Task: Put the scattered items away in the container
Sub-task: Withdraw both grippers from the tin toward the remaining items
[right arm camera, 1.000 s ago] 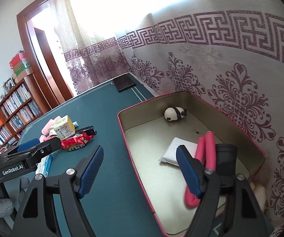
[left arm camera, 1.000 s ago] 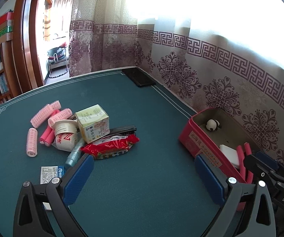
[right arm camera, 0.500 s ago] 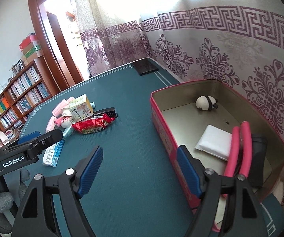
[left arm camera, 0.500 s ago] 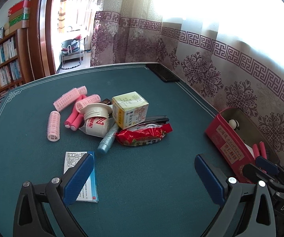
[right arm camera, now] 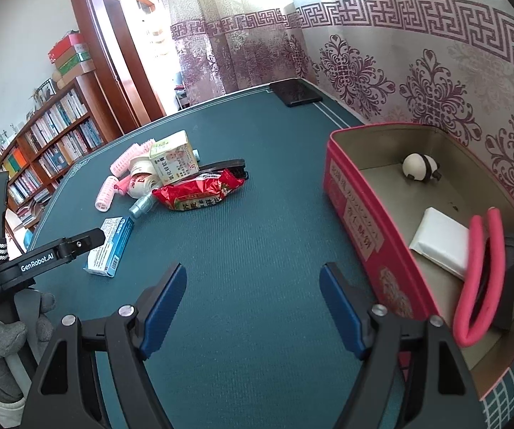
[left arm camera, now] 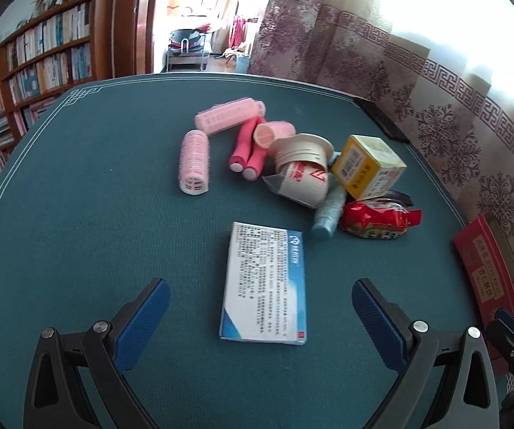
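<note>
A flat blue-and-white box lies on the green table, just ahead of my open, empty left gripper; it also shows in the right wrist view. Beyond it is a pile: pink hair rollers, a paper cup, a yellow carton, a red snack packet and a blue tube. The red tin at the right holds a panda toy, a white pad and a pink foam curler. My right gripper is open and empty beside the tin.
A black phone lies at the table's far edge near the patterned curtain. A bookshelf and a doorway stand beyond the table's left side. A black comb lies behind the snack packet.
My left gripper has swung left from the tin to over the blue-and-white box and the pile. My right gripper has drawn back out of the tin, over the table beside it.
</note>
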Demonstrator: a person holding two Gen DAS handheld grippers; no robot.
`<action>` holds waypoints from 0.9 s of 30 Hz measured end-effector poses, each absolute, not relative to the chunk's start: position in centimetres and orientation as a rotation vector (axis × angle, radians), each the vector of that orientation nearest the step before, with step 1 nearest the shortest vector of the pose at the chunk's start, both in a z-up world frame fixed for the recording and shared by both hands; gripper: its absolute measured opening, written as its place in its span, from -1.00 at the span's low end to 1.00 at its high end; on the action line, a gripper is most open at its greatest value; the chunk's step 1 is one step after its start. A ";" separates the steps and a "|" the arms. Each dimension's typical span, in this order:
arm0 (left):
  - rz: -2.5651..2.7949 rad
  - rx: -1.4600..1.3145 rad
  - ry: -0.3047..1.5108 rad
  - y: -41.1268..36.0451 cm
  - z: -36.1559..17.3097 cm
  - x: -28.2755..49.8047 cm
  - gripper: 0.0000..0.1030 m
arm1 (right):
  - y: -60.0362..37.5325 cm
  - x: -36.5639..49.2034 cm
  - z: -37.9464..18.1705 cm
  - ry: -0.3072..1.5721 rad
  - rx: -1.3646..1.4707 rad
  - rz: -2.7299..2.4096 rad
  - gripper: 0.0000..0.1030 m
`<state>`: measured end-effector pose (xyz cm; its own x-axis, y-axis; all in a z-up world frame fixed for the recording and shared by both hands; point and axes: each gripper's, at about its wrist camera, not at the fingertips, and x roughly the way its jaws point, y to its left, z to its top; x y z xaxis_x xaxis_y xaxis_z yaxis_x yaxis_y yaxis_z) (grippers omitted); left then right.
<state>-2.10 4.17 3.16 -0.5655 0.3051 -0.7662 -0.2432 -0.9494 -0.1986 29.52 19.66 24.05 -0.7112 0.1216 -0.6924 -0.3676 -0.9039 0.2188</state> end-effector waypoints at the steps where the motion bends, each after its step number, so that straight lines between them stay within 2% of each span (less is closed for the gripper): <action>1: 2.535 -1.263 -0.105 3.9 3.0 -2.3 1.00 | 19.5 29.4 23.9 0.500 -1.038 2.635 0.55; 27: 2.545 -1.311 0.047 5.9 0.0 -4.1 1.00 | 18.9 27.2 22.4 0.516 -1.132 2.642 0.55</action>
<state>-4.13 5.93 -0.02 -0.5499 0.2294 -0.8031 -0.2592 -0.9609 -0.0970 27.25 18.92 22.37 -0.6789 0.0634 -0.7315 -0.3339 -0.9140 0.2306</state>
